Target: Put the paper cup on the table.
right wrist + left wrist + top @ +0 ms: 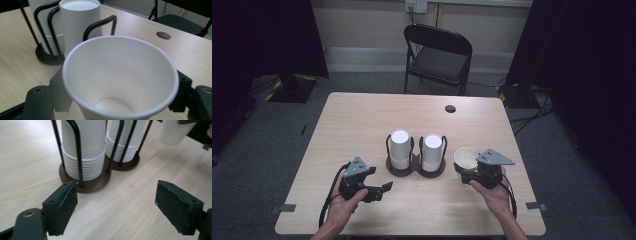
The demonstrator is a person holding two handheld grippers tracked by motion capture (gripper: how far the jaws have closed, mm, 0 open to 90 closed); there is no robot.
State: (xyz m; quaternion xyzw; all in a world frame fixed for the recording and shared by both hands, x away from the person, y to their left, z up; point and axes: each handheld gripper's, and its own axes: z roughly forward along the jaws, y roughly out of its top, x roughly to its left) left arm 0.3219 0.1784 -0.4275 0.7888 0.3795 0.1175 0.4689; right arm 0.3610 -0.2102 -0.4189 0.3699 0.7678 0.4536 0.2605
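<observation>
Two stacks of upside-down white paper cups stand mid-table in black wire holders on round brown bases: the left stack (400,149) (87,152) and the right stack (432,150) (123,143) (80,22). My right gripper (473,171) (120,97) is shut on a single white paper cup (465,157) (120,75), mouth up and empty, just right of the right stack. That cup's wall (172,132) also appears in the left gripper view. In front of the left stack, my left gripper (383,191) (116,197) stands open above the bare wood, its pads (66,205) wide apart.
The wooden table (362,115) has a round cable hole (450,108) near its far edge. A black folding chair (439,55) stands beyond the table. Grey carpet surrounds it, with cables on the floor at the right (532,117).
</observation>
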